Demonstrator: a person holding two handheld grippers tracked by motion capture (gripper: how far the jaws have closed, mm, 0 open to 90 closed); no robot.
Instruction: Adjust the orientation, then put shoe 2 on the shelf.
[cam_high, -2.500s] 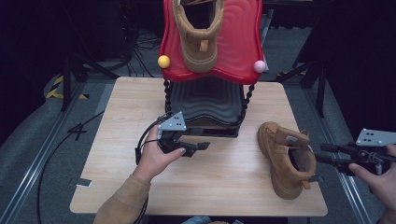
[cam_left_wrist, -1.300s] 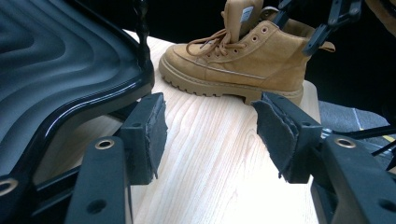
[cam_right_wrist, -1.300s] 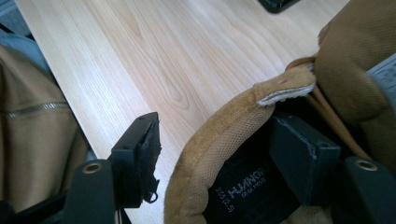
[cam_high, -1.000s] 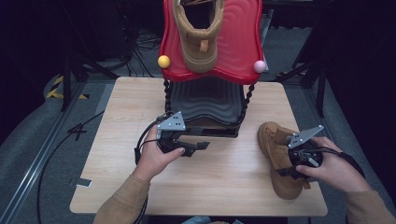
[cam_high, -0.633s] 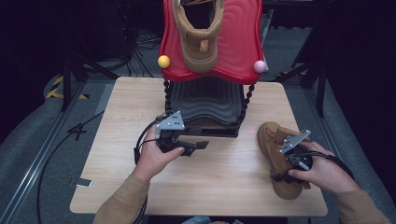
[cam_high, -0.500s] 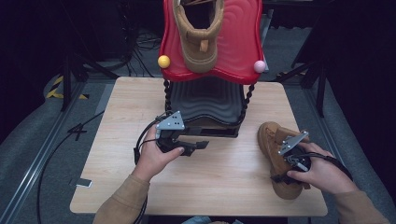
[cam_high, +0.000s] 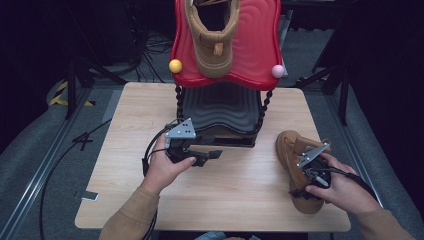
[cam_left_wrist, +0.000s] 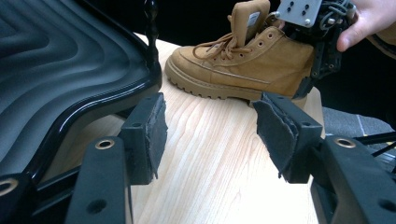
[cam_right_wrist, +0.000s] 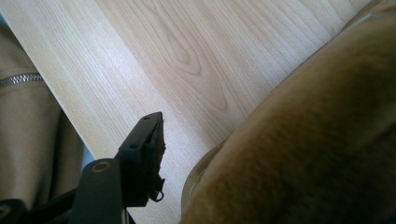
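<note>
Your right gripper sits over the heel of the tan boot at the table's right edge, one jaw outside; whether it's clamped, I cannot tell. Your left gripper rests with jaws spread, empty, beside the black rack, probably waiting to steady things

Your black two-jaw left gripper rests low with jaws wide apart; your black right gripper points steeply downward, jaws spread.

A light wooden table carries a tan boot and a black ribbed stand.
</note>
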